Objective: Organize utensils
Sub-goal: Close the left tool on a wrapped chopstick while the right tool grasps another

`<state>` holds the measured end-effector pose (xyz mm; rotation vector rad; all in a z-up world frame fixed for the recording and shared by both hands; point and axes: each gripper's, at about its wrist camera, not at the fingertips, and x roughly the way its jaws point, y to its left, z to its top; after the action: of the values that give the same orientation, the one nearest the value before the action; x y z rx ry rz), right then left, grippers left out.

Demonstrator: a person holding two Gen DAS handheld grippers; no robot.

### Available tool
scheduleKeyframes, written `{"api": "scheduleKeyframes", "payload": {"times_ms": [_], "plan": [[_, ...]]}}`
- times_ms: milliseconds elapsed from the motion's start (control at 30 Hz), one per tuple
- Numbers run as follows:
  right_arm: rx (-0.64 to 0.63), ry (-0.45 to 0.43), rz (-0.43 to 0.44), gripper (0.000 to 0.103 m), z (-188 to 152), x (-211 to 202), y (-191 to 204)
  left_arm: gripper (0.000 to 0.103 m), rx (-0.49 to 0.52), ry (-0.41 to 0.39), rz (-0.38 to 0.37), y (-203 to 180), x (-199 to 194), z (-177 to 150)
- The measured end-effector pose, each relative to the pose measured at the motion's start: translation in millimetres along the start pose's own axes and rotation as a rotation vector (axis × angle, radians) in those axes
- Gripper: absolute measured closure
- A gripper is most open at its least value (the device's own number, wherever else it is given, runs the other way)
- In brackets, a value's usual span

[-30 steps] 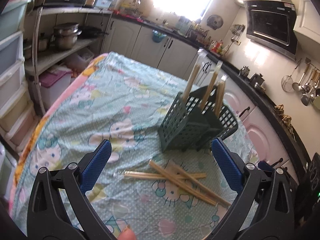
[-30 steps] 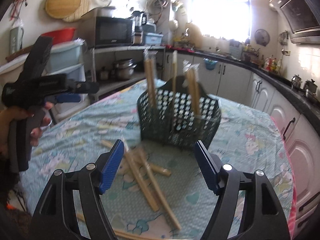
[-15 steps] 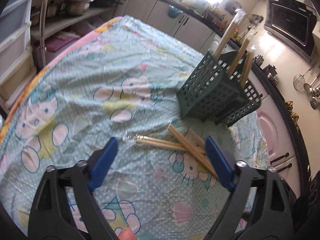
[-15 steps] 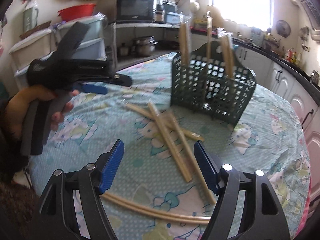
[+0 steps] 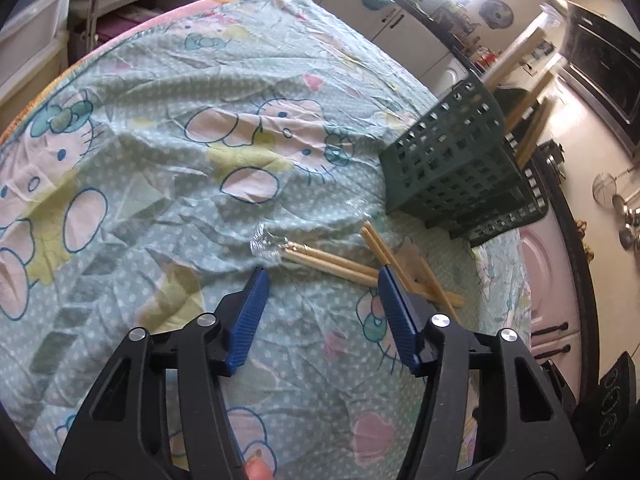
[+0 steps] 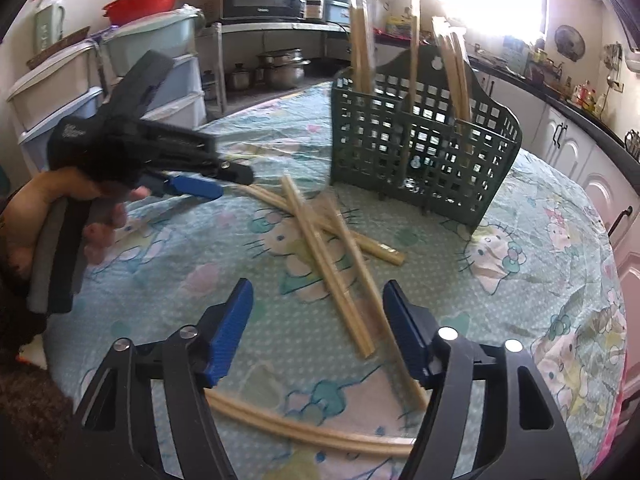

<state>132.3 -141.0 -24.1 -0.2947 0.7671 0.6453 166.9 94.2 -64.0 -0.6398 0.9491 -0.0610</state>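
The job looks partly done. The dark green plastic basket with square holes (image 6: 424,152) stands upright on the tabletop with the cat-print cloth (image 5: 168,128), and some long pale wooden chopstick packs (image 6: 362,36) already stand in it. I count three bunches poking out of the top; how many sticks are in each one is hard to tell.

More pale chopstick packs (image 6: 320,248) lie loose on the cloth, just in front of the basket, crossing over each other. I count about four in that pile. One more long curved pale strip (image 6: 304,432) lies close under the right gripper (image 6: 318,330). So I think about five things are left to put away.

The left gripper (image 5: 322,296) hangs low over the near end of one loose pack wrapped in clear plastic (image 5: 320,258). Its jaws are apart, one on each side of that pack, and hold nothing. The right gripper has its jaws apart too and holds nothing. It hovers over the near ends of the pile.

I think the left one will grab its pack next.
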Motion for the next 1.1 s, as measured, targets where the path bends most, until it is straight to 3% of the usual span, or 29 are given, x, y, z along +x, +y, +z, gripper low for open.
{"api": "scheduleKeyframes", "payload": {"times_ms": [267,467,800,967,1100], "plan": [[0.059,0.087,-0.007,0.063,28.9,36.2,-27.3,0.067,-0.076,-0.001,-0.016,11.5,9.0,16.7],[0.008,0.132,0.014,0.065,43.0,57.1,-24.1,0.072,-0.094,-0.004,-0.006,13.7,12.5,22.6],[0.005,0.194,0.043,0.07,63.9,90.2,-18.2,0.072,-0.112,-0.005,-0.007,14.4,19.0,29.9],[0.023,0.203,0.05,0.079,70.8,102.6,-17.2,0.074,-0.112,-0.005,-0.011,16.3,20.5,31.8],[0.021,0.213,0.05,0.09,75.3,108.5,-15.1,0.085,-0.107,-0.006,0.008,17.8,21.9,32.2]]}}
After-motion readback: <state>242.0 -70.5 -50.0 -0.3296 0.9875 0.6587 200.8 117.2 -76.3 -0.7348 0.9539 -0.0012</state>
